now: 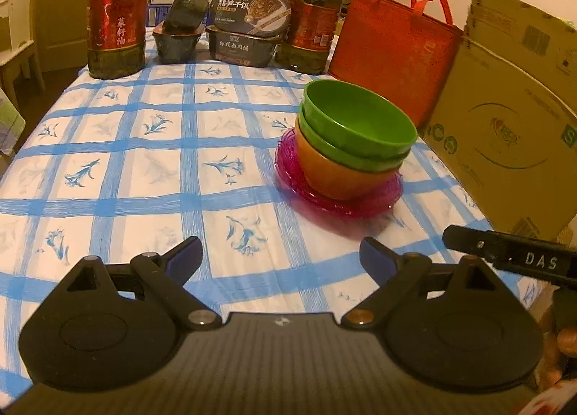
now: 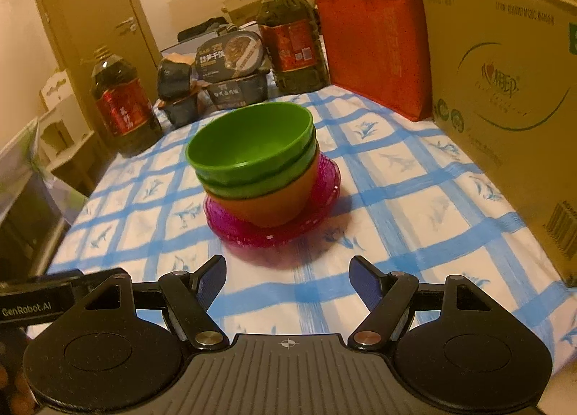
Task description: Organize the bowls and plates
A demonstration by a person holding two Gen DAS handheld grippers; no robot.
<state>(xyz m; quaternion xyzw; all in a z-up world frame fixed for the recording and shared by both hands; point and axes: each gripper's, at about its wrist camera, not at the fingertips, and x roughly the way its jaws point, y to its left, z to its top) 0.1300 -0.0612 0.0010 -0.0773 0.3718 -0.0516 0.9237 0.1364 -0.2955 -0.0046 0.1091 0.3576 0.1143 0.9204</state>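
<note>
Both grippers spread, empty | bowl stack (image 2: 256,166) ahead of right gripper (image 2: 287,283) | ahead-right of left gripper (image 1: 281,258)

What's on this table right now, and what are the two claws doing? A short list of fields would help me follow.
surface: table with blue checked cloth
stack: two green bowls nested in an orange bowl, standing on pink plates
left claw: open, holding nothing, short of the stack
right claw: open, holding nothing, facing the stack
behind: two oil bottles, boxed meals, red bag
right side: cardboard box
</note>
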